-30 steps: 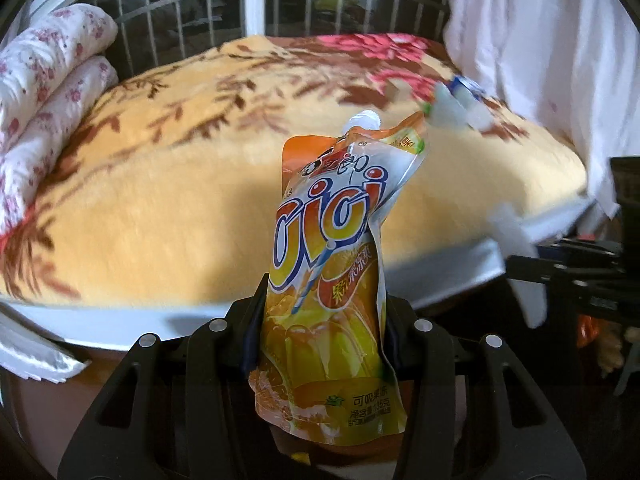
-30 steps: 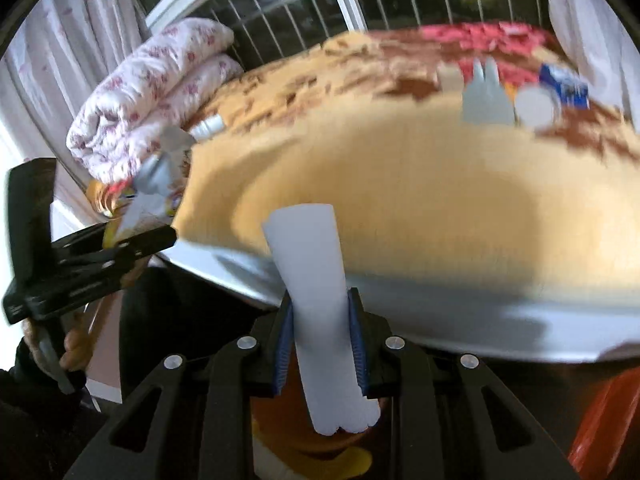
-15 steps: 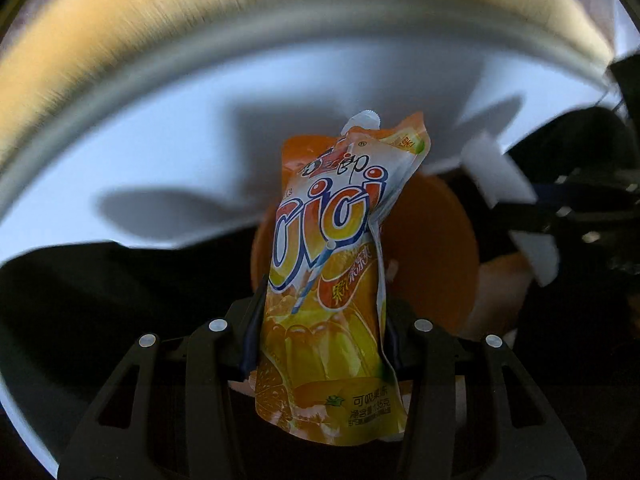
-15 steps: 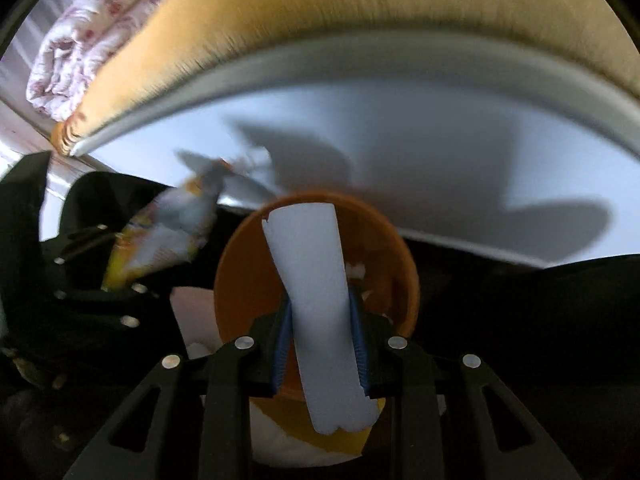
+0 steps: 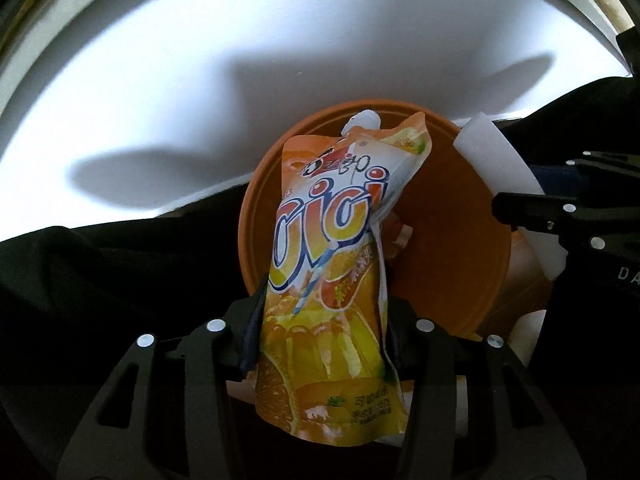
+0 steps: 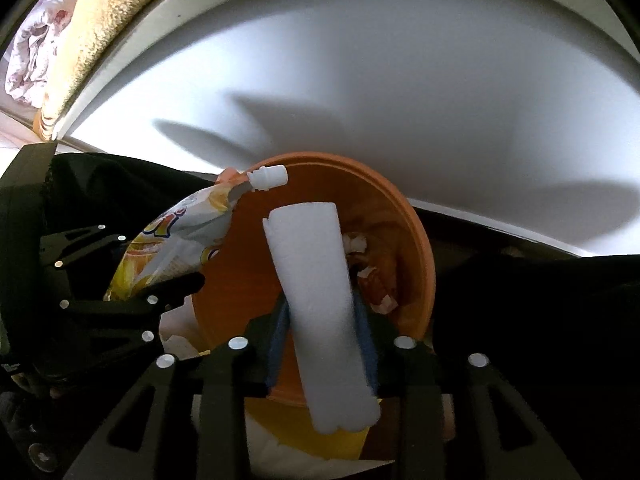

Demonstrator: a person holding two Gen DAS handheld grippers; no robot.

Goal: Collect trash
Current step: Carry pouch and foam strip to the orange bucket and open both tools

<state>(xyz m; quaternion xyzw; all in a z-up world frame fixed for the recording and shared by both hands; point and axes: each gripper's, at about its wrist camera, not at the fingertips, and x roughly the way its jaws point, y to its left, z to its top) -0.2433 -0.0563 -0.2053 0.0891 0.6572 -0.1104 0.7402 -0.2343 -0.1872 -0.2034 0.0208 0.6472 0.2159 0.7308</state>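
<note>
An orange juice pouch [image 5: 328, 280] with a white spout stands upright between the pads of my left gripper [image 5: 324, 320], which still touch its sides while the jaws begin opening. It hangs over the round orange bin [image 5: 440, 248]. My right gripper [image 6: 322, 320] also points down into the bin [image 6: 416, 232]. Its jaws are opening, and a white foam strip [image 6: 316, 272] leans loose between them with a gap at each pad. From the right wrist view the pouch [image 6: 176, 240] shows at the left. The strip [image 5: 496, 160] shows at the right of the left wrist view.
Crumpled wrappers [image 6: 372, 280] lie inside the bin. Behind it rises the white side of the bed [image 5: 280, 80], with the yellow blanket [image 6: 92, 20] on top. Dark cloth [image 5: 100, 300] fills the floor side at left and right.
Both grippers have sunk from bed height to just over the orange bin and tipped downward. The right jaws have widened and the white strip has tilted. The pouch stays between the left pads.
</note>
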